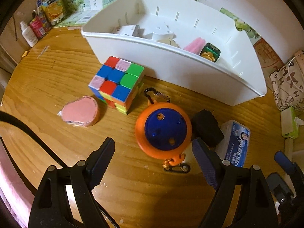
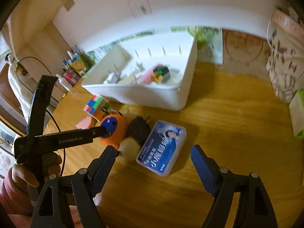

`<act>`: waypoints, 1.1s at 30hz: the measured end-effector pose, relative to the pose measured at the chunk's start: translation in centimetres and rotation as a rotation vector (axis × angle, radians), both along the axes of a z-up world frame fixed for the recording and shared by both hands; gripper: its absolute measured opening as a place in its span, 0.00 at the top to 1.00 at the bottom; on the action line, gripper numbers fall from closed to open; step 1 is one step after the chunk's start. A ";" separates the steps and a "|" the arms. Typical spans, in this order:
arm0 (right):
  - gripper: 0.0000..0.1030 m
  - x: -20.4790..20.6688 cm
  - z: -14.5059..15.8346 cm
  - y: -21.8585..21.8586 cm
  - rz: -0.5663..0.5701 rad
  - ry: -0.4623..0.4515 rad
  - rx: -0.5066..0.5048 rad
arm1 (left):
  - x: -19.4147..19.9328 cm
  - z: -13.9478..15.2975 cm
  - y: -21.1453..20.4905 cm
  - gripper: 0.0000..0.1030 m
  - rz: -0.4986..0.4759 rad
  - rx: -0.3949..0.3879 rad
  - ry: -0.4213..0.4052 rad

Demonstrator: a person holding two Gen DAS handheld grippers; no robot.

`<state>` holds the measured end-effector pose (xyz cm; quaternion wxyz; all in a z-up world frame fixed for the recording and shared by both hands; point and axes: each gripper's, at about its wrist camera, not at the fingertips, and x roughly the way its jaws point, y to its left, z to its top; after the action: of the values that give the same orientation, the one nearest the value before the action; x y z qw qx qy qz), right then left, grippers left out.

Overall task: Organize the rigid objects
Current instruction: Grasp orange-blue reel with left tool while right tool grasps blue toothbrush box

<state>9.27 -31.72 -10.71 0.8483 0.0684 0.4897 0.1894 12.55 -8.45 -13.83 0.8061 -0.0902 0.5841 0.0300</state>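
Rubik's cube (image 1: 115, 84): stands on the wooden table (image 1: 57, 72), ahead of the left gripper (image 1: 153, 158) and slightly toward its left finger, close to the near wall of the white bin (image 1: 171, 64); whether they touch cannot be told.
Left gripper: jaws wide apart, holding nothing, hovering above the table.
Orange and blue disc (image 1: 163, 131): lies just ahead of the gap between the left gripper's fingers, nearer the right finger; a black carabiner (image 1: 152, 95) sits at its far edge and a second clip (image 1: 177, 168) at its near edge.
Pink heart-shaped case (image 1: 80, 111): flat on the table ahead of the left finger, just left of the cube.
Black block (image 1: 207, 128): just beyond the left gripper's right fingertip, between the disc and the blue-labelled plastic box (image 1: 235, 142).
Right gripper (image 2: 153, 160): jaws spread wide, nothing between them.
Blue-labelled plastic box: in the right wrist view it lies just ahead of the open jaws, about midway between the two fingers, its near corner toward the gap.
White round object (image 2: 128, 149): just off the right gripper's left fingertip, beside the box; too blurred to identify.
White bin: well ahead of both grippers, open-topped; inside lie a pink item (image 1: 194, 44), a green and gold packet (image 1: 210, 52) and several white pieces (image 1: 161, 32).
Far left, beyond the left gripper: bottles and cartons (image 1: 43, 22) against the wall.
Far right: a printed tote bag (image 2: 285, 57) at the table's edge.
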 end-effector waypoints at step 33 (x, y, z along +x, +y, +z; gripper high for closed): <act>0.21 5.9 -6.8 4.2 0.062 0.266 -0.208 | 5.4 -5.0 -2.3 0.16 -0.058 0.050 0.136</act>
<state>15.15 -27.54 -17.51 0.7725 -0.0104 0.6162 0.1529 17.95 -10.77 -18.84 0.7671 -0.0511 0.6389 0.0273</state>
